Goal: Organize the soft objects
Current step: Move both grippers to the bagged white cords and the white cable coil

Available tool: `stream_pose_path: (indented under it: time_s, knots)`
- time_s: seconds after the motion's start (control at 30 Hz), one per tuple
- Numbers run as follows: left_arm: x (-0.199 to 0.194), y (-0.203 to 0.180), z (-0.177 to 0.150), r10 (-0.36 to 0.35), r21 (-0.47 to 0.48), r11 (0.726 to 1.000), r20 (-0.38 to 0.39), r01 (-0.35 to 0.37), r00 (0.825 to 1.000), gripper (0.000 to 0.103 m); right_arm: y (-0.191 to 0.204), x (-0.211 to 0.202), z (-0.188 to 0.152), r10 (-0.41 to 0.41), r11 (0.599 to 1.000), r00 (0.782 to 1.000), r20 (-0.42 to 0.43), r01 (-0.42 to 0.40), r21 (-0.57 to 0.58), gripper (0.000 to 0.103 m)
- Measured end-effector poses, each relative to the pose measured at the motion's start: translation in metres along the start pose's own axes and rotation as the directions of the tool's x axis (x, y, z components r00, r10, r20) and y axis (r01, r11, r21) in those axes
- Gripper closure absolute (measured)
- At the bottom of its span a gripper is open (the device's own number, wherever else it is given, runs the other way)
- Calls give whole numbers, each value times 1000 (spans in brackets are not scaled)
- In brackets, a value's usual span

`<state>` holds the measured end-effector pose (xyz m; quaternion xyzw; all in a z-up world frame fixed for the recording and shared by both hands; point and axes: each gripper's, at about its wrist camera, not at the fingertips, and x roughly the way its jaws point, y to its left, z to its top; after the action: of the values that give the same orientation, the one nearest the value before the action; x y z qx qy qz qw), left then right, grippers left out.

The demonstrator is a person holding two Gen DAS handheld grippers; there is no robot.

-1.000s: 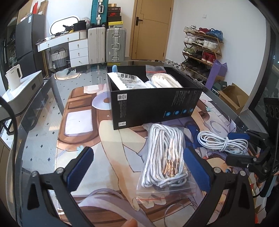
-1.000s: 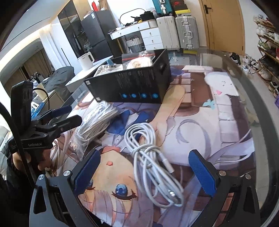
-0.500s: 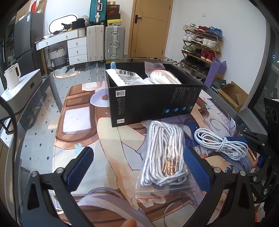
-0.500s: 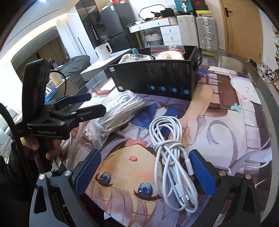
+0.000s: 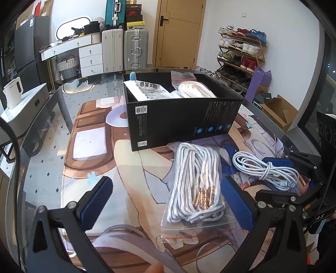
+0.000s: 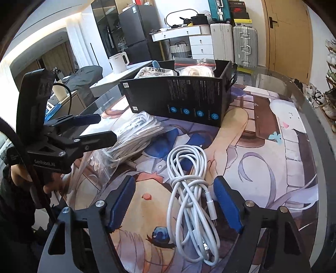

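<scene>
Since a second earlier, the right gripper (image 6: 174, 203) had lowered astride the white cable (image 6: 189, 189) on the mat, jaws closing, pads seemingly not yet touching. Spread wide, the left gripper (image 5: 168, 201) waited beside the bagged cord (image 5: 197, 184), near the black box (image 5: 180, 117).

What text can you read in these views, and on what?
"GenRobot.AI": side of the left gripper.
"感冒灵颗粒": white sachet in the black box.
Black box side panels: print and blue icons too small to read.
Stacked shoeboxes behind the suitcases: logos too blurred to read.
</scene>
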<state>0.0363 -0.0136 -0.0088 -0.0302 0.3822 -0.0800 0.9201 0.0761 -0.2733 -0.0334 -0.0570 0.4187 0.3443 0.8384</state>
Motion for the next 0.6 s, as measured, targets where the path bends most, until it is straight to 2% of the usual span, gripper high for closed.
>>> stream_pose_path:
  time_s: [0.33,0.47,0.57,0.6]
  knots:
    - [1,0,0,-6,-2,1000,-3,6,1000,0,-8,-1,1,48,998,999,-16,-48,43,24]
    - [1,-2,-1,-4,5,1000,-6,4,1000,0,-4,-1,0,17,1000,1000,-4,-17,21,25]
    - [2,-2,-1,-2,11,1000,-9,2,1000,0,-3,-2,-2,-20,1000,1000,6,20,17,34]
    - [2,-2,-1,-2,14,1000,-11,2,1000,0,-4,-2,-2,-28,999,1000,9,28,21,42]
